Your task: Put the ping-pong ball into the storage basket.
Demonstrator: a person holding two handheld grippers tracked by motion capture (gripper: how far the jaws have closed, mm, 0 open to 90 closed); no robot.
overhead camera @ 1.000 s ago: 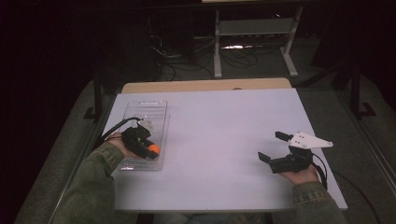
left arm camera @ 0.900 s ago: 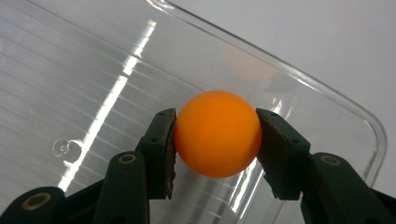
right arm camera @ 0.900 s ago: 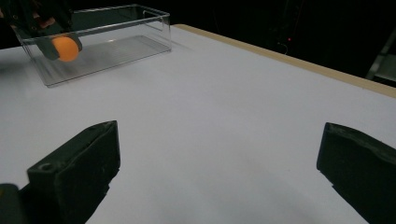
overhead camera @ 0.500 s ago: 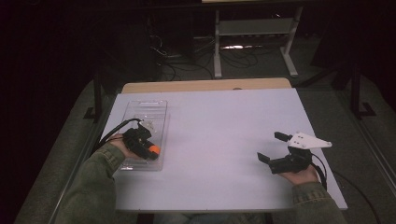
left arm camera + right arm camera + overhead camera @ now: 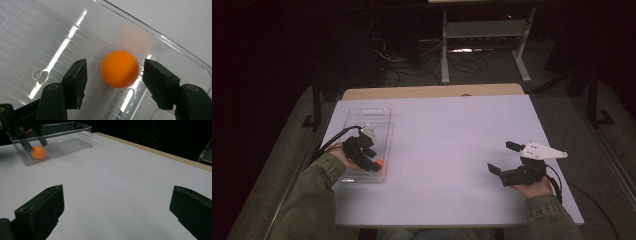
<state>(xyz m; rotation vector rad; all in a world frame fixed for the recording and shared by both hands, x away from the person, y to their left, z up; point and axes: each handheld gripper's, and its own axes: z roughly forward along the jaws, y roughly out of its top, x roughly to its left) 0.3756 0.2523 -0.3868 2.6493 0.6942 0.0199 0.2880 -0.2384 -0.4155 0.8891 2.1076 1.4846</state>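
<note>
1. Left gripper view: the left gripper point(image 5: 115, 83), its jaws just opened, has both pads clear of the orange ball point(image 5: 120, 68) lying between them in the clear bin point(image 5: 50, 37).
2. High view hides that gap; the ball point(image 5: 381, 162) is a speck at the tool's tip.
3. Ball: smooth, matte, evenly orange.
4. Right gripper point(image 5: 116, 212): spread wide over bare table point(image 5: 120, 170).

left hand-held gripper point(image 5: 371, 161) in clear bin point(image 5: 379, 116) | orange ball point(image 5: 381, 162) beside jaws

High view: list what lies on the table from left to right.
Left claw over the clear box → orange ball inside the box → bare white table → right claw, open.
</note>
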